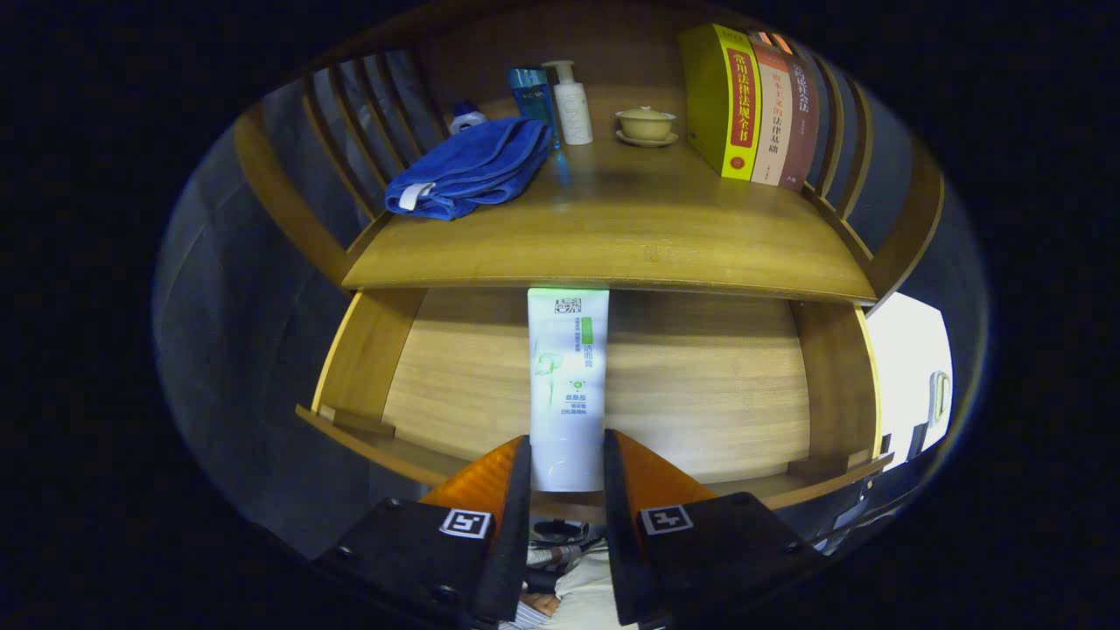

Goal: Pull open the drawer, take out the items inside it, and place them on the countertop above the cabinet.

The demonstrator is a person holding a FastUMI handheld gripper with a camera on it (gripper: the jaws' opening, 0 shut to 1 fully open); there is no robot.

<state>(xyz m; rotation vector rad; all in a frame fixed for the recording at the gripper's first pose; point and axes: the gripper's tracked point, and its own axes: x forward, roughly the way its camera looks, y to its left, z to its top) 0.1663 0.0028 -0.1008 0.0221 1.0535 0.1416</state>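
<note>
the drawer (pixel 700 385) stands open under the countertop (pixel 612 236). the tube (pixel 567 385), at 12 o'clock from the gripper (pixel 567 464), is held between both fingers. risk: its far end may catch the countertop edge and slip out.

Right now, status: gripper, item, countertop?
Gripper shut on white tube, held above the open drawer. Countertop bare at front; blue towel, bottles, cup, books further back.
</note>
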